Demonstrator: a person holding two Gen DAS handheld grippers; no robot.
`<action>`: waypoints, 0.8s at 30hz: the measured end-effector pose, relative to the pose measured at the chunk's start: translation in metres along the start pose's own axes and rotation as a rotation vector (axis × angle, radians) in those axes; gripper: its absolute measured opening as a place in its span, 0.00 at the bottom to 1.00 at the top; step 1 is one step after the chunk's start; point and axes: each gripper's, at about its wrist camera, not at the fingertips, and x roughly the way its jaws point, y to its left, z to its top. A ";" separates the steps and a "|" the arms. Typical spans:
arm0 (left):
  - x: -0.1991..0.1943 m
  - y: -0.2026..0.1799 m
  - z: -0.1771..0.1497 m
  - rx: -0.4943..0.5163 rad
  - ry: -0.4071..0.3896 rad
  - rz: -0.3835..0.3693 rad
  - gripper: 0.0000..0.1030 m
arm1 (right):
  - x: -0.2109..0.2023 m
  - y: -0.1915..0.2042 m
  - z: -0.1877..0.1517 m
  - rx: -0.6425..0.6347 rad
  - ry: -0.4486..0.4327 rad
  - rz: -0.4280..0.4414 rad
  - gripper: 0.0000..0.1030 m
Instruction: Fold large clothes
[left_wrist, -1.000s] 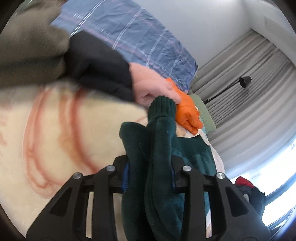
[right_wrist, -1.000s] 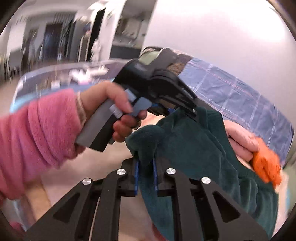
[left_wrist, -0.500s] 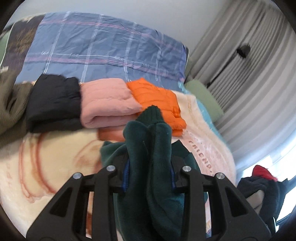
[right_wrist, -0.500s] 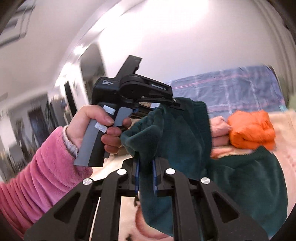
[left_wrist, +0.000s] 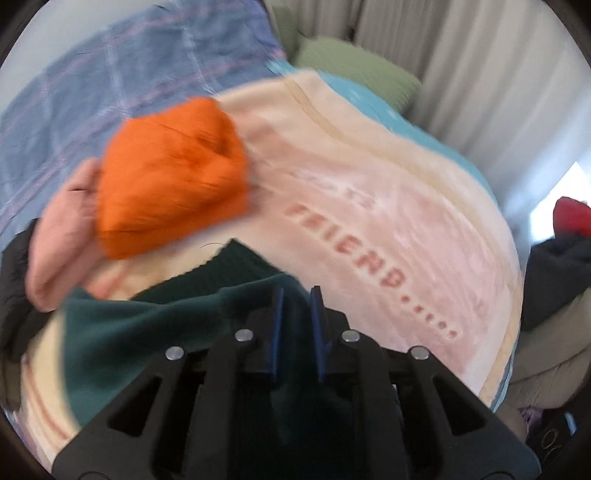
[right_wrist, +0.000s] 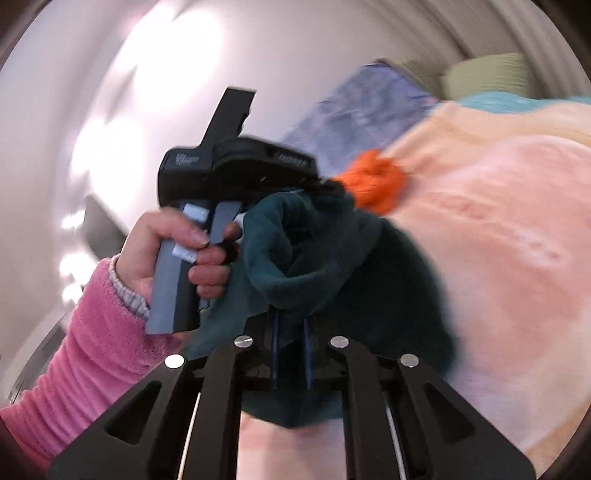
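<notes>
Dark green fleece garment (left_wrist: 155, 332) hung pinched in both the left gripper (left_wrist: 297, 325), jaws just closing, and right gripper (right_wrist: 290, 343), near the folded orange garment (left_wrist: 170, 184), ready to lay flat.

Cream blanket (left_wrist: 388, 206) with red lettering covers bed; green pillow (left_wrist: 354, 70) far right; blue plaid quilt (left_wrist: 110, 96) far left; grey curtain (left_wrist: 461, 62) behind.

Cream blanket (left_wrist: 388, 206) bears folded orange garment (left_wrist: 170, 184), pink one (left_wrist: 59, 236), green fleece (left_wrist: 147, 325).

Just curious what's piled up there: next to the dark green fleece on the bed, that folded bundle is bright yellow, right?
Not yellow. The folded bundle beside the dark green fleece on the bed is bright orange, as the left wrist view shows.
</notes>
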 end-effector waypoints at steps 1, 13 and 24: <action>0.019 -0.006 0.000 0.008 0.023 -0.023 0.14 | -0.002 -0.014 -0.001 0.038 0.012 -0.018 0.10; 0.051 -0.011 -0.017 0.013 0.030 -0.138 0.15 | 0.004 -0.040 -0.001 0.129 0.115 0.028 0.72; -0.037 -0.021 -0.031 0.210 -0.140 -0.108 0.23 | 0.041 -0.064 -0.005 0.146 0.177 -0.161 0.33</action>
